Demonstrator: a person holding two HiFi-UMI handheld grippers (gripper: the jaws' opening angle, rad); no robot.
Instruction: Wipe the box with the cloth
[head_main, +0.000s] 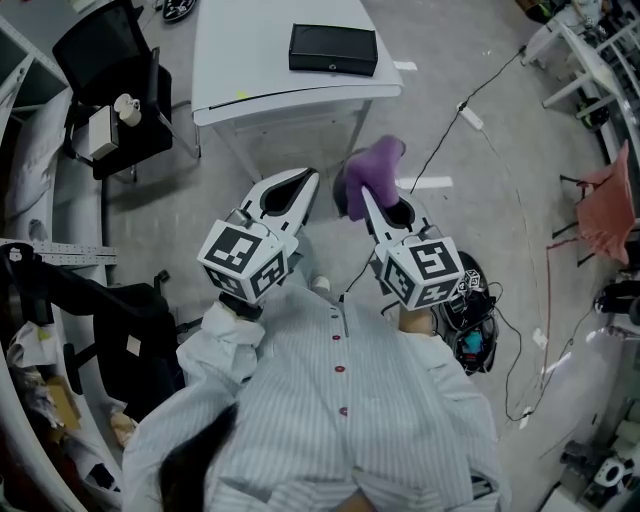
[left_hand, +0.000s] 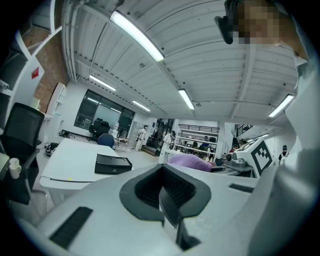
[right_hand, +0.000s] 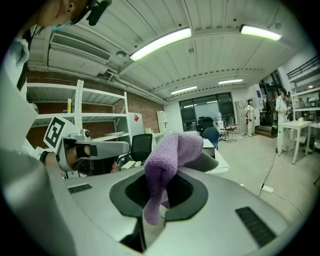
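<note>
Over grey workshop floor, short of the white desk (head_main: 280, 85): held the purple cloth (head_main: 372, 170) in the right gripper (head_main: 368, 200), jaws clamped on it, fluffy end poking past the tips. Carried the left gripper (head_main: 303, 185) just beside, jaws together, empty. Left the black box (head_main: 333, 49) on the desk, well ahead of both grippers.

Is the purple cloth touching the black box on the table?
Apart. The head view shows the cloth pinched in the right hand-held gripper above the floor, well short of the table where the box sits.
</note>
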